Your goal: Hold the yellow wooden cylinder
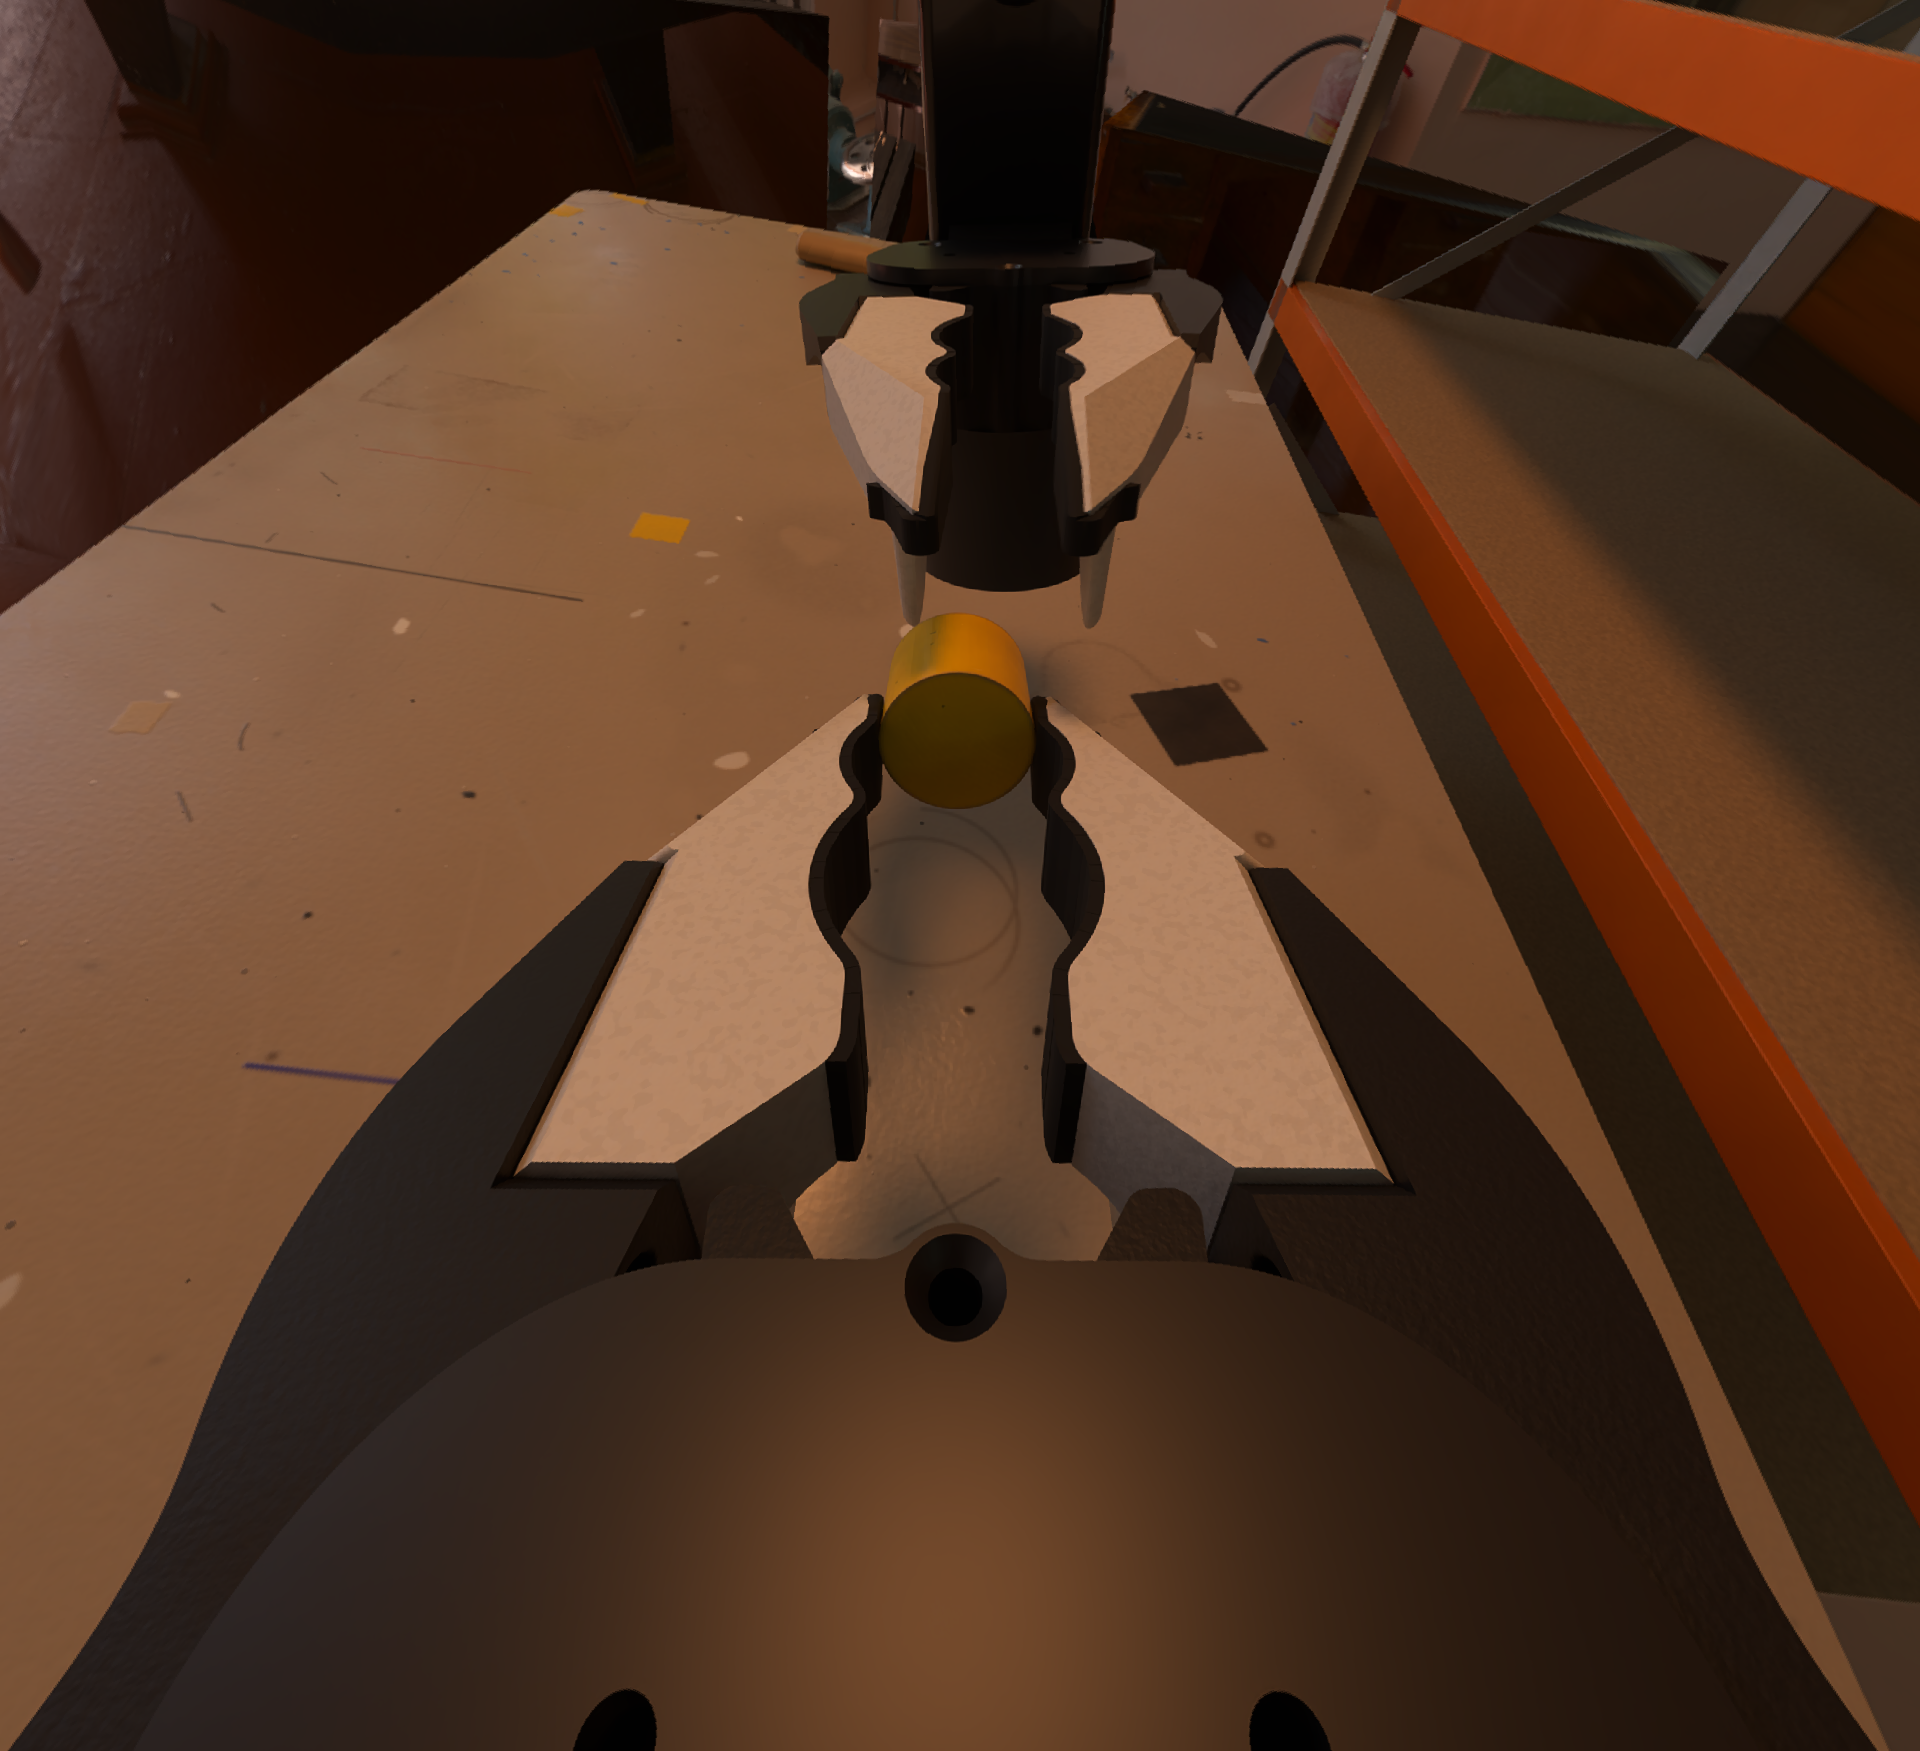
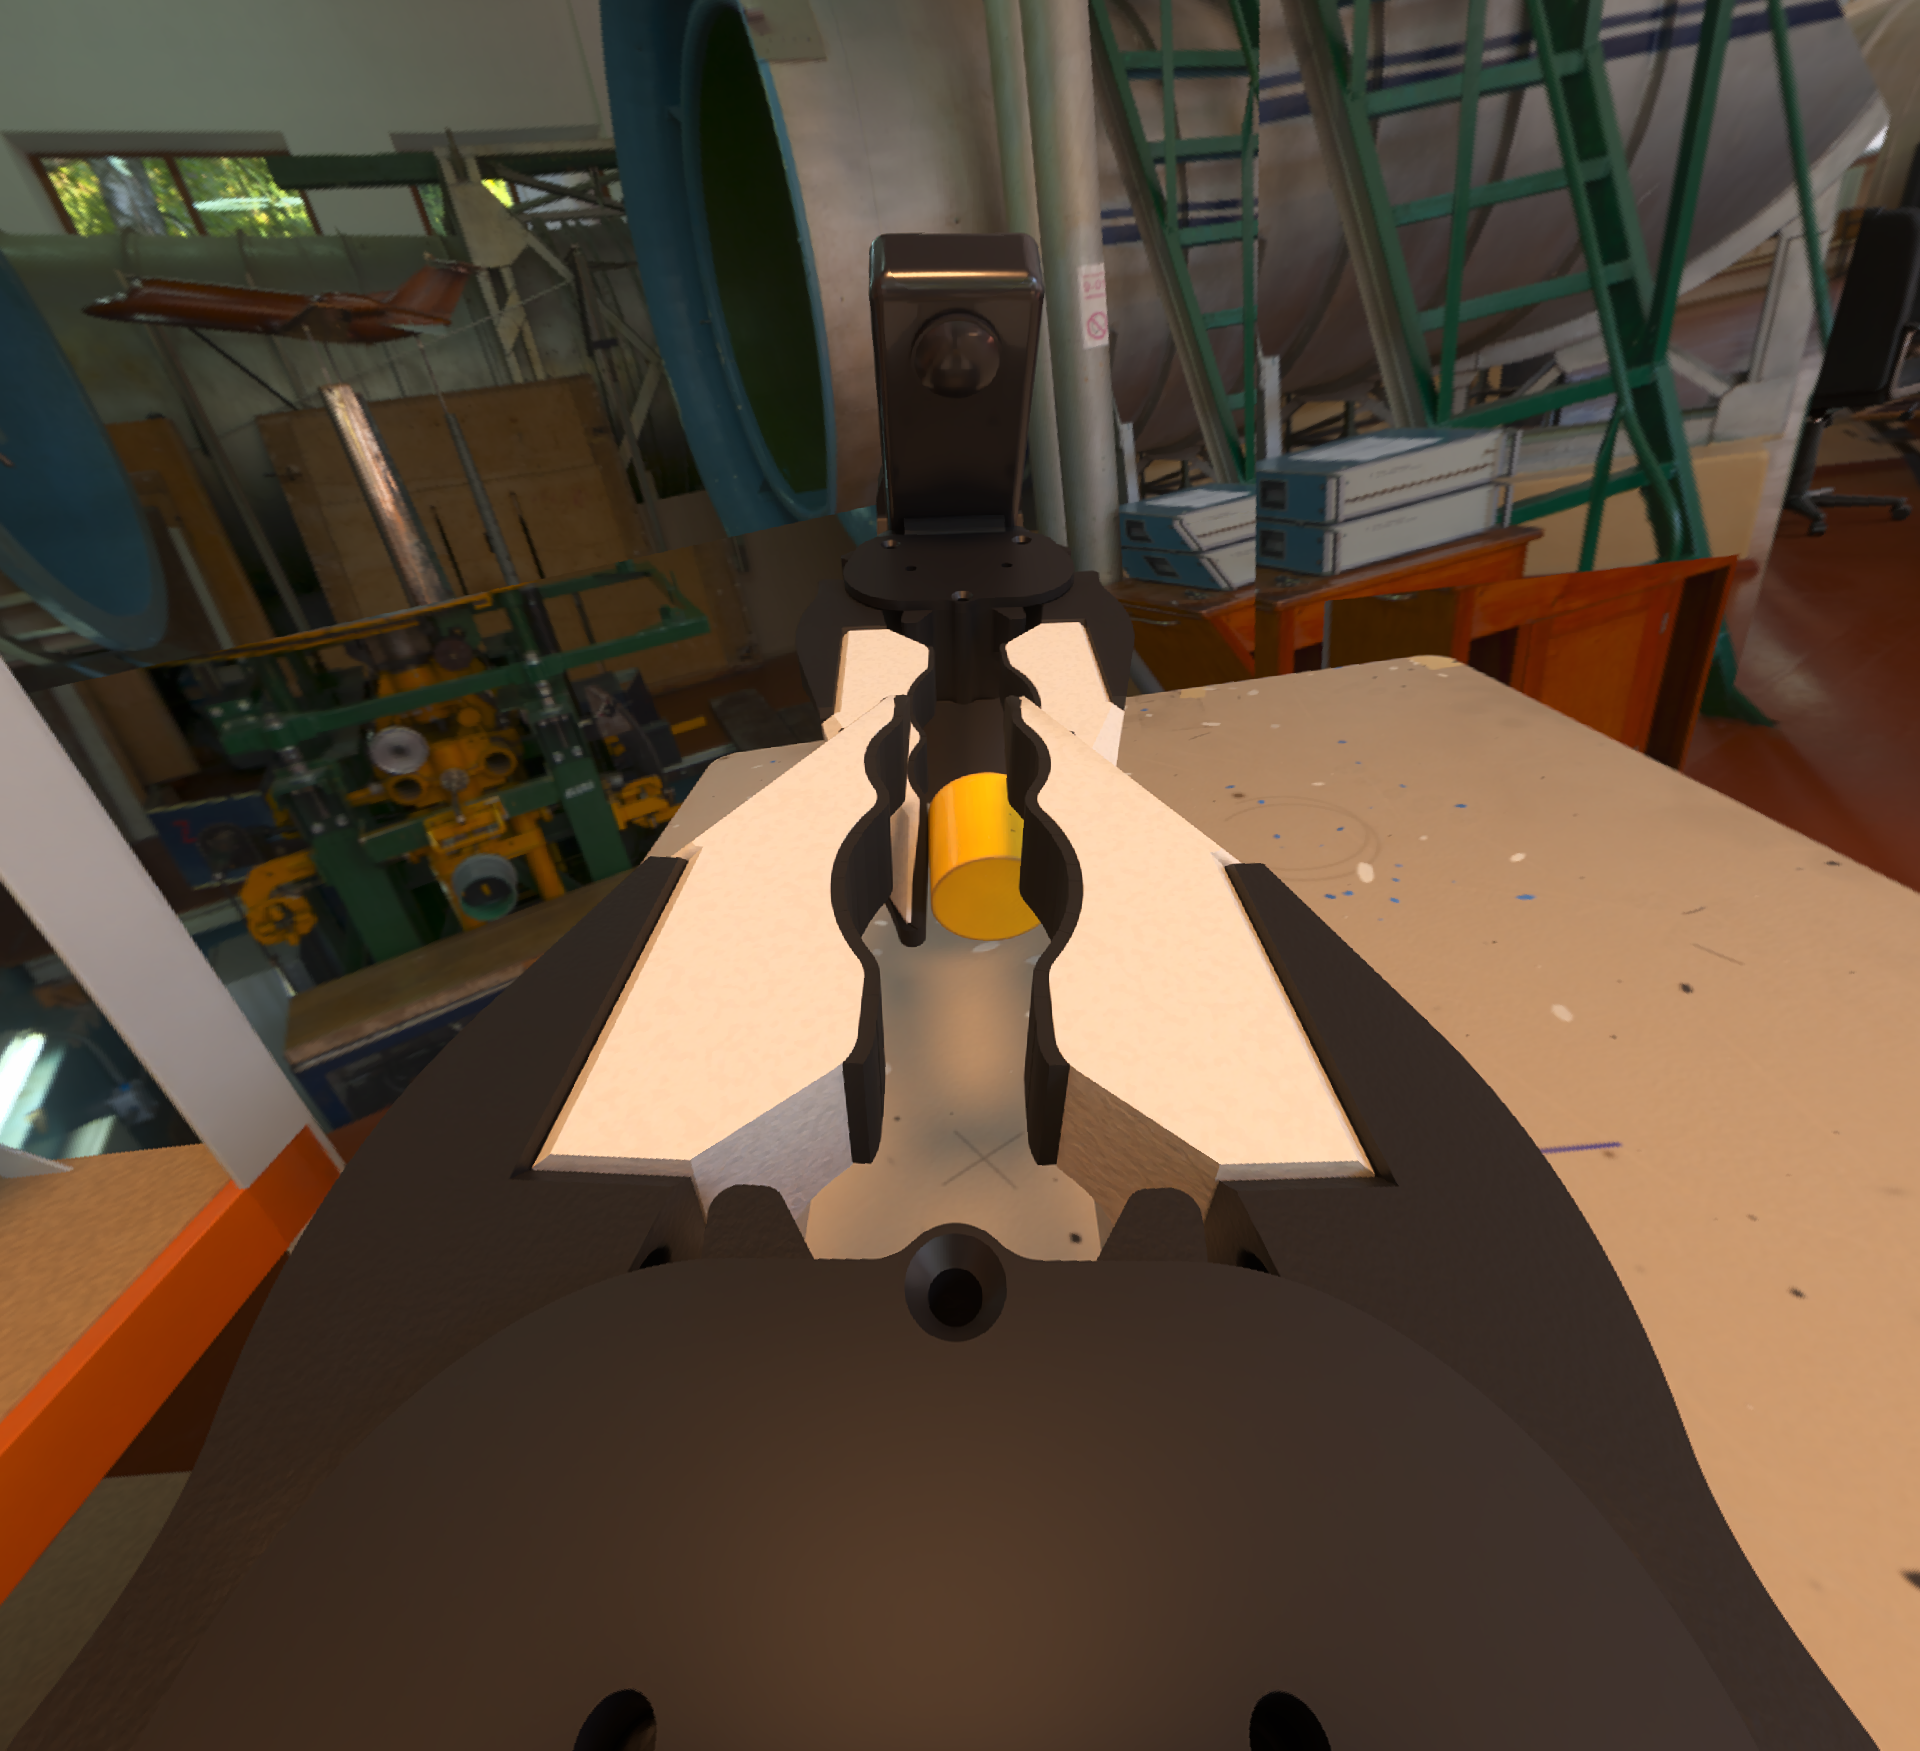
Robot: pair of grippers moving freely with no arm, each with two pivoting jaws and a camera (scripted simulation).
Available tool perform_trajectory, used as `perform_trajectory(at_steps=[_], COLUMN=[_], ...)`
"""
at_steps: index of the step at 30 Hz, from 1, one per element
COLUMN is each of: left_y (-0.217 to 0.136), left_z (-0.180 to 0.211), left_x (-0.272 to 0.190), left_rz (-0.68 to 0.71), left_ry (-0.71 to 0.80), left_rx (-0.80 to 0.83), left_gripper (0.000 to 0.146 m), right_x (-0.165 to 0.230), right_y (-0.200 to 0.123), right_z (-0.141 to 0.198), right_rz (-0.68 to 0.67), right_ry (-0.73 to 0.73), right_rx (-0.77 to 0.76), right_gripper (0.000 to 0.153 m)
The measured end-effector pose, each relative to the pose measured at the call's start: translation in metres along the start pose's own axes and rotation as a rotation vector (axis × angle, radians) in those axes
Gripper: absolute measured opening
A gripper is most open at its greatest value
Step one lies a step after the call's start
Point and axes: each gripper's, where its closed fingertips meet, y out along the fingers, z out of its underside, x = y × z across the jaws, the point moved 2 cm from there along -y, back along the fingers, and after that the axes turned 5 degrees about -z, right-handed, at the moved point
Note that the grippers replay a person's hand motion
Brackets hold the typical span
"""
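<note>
Workshop: paint-flecked workbench [image 1: 436, 766], orange shelving [image 1: 1621, 683], machinery [image 2: 436, 766]

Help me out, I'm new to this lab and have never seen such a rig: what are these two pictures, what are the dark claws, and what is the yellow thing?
Each picture comes from a camera riding on one of two two-finger grippers that face each other over a paint-speckled workbench.

In the left wrist view, the big claw in front is the left gripper. Its fingertips sit either side of the yellow wooden cylinder, which lies on its side and appears pinched. The smaller claw beyond is the right gripper, open.

The right wrist view looks back the other way: the same cylinder shows between its own open fingers, the left gripper behind it.
</note>
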Motion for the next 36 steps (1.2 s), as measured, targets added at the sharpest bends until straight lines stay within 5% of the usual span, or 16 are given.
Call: perform_trajectory(at_steps=[16, 31, 36], left_y=[-0.002, -0.005, -0.007], left_z=[-0.009, -0.003, 0.003], left_x=[-0.007, -0.001, -0.001], left_rz=[-0.005, 0.02, 0.115], left_ry=[0.087, 0.046, -0.112], left_rx=[-0.062, -0.067, -0.056], left_gripper=[0.028, 0.028, 0.028], right_x=[0.007, -0.001, -0.005], right_y=[0.003, 0.01, 0.013], right_z=[-0.007, 0.001, 0.006], right_rz=[0.029, 0.064, 0.099], right_ry=[-0.188, -0.116, -0.095], right_rx=[-0.033, 0.015, 0.05], right_gripper=[0.013, 0.014, 0.014])
